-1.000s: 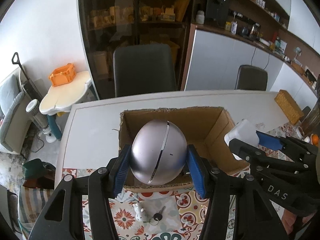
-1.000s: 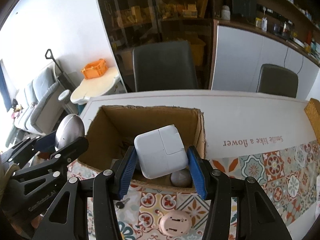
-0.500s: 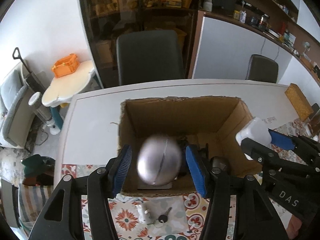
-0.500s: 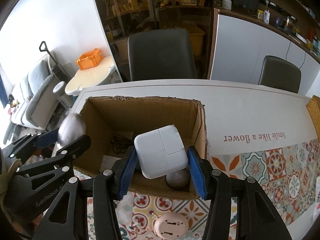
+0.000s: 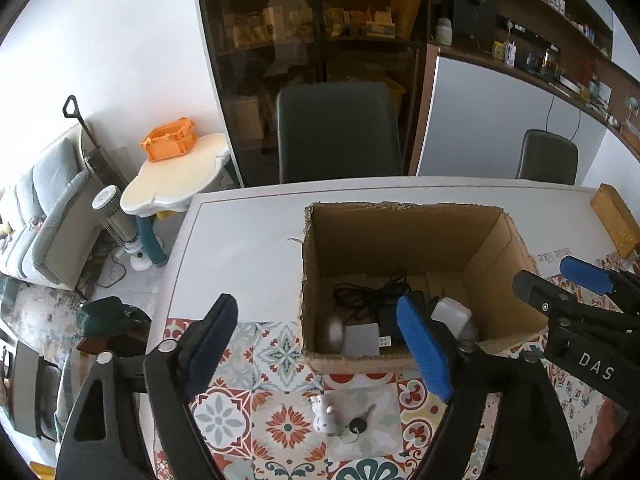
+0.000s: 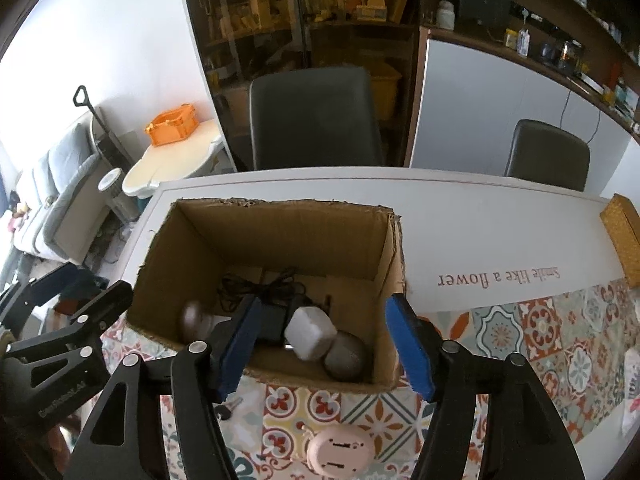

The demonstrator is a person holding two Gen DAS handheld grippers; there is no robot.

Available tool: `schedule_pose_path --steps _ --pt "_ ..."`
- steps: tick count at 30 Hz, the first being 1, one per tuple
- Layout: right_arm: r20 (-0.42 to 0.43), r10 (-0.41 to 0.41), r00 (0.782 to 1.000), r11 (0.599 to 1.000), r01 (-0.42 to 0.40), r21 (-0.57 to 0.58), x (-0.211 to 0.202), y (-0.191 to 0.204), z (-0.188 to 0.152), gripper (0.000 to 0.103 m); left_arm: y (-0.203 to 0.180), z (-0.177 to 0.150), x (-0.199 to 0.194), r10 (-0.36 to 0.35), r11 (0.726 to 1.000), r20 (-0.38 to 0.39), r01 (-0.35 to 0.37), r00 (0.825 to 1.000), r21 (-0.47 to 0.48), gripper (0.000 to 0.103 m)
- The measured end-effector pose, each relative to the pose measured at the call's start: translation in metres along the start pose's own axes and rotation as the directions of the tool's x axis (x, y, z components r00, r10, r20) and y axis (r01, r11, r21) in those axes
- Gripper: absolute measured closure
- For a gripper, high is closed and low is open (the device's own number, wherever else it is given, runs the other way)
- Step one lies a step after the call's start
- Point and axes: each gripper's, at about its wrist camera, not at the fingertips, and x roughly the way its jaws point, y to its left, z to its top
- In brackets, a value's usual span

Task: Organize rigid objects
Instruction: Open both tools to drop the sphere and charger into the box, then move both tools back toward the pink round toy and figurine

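Observation:
An open cardboard box (image 5: pixel 404 236) (image 6: pixel 180 256) stands on the table. Inside lie a silver egg-shaped object (image 5: pixel 334 333) (image 6: pixel 196 319), blurred, a white charger block (image 6: pixel 310 332) (image 5: pixel 452 314), a grey round object (image 6: pixel 346 356), black cables (image 6: pixel 260 284) and a black adapter. My left gripper (image 5: pixel 320 344) is open and empty above the box's near left corner. My right gripper (image 6: pixel 322 344) is open and empty above the box's near right part. Each gripper shows at the edge of the other's view.
In front of the box on the patterned cloth lie a key with a small white figurine (image 5: pixel 324 418) and a pink round device (image 6: pixel 338 450). A yellow-brown block (image 6: pixel 622 236) lies at the table's right edge. Two dark chairs (image 5: pixel 338 132) stand behind the table.
Both grippers opened. The silver egg dropped from my left gripper into the box, and the white charger block dropped from my right gripper into the box.

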Motion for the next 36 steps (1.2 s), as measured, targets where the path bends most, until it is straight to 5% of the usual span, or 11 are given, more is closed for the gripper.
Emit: schedule_pose_path --steps 14,28,36 --pt "0.063 0.035 0.997 0.998 -0.038 0.042 -0.046 -0.012 -0.033 0.016 -0.004 -0.024 -0.05 0.004 1.0 0.093 -0.003 0.996 -0.013 0.006" --pt "0.046 0.04 0.998 0.997 -0.042 0.057 -0.053 -0.02 -0.071 0.015 -0.013 -0.062 -0.064 0.039 0.999 0.113 -0.038 0.993 -0.01 0.0" --pt "0.007 0.046 0.999 0.996 -0.047 0.071 -0.042 -0.023 -0.086 0.015 -0.013 -0.081 -0.054 0.027 1.0 0.061 -0.026 0.998 -0.018 0.0"
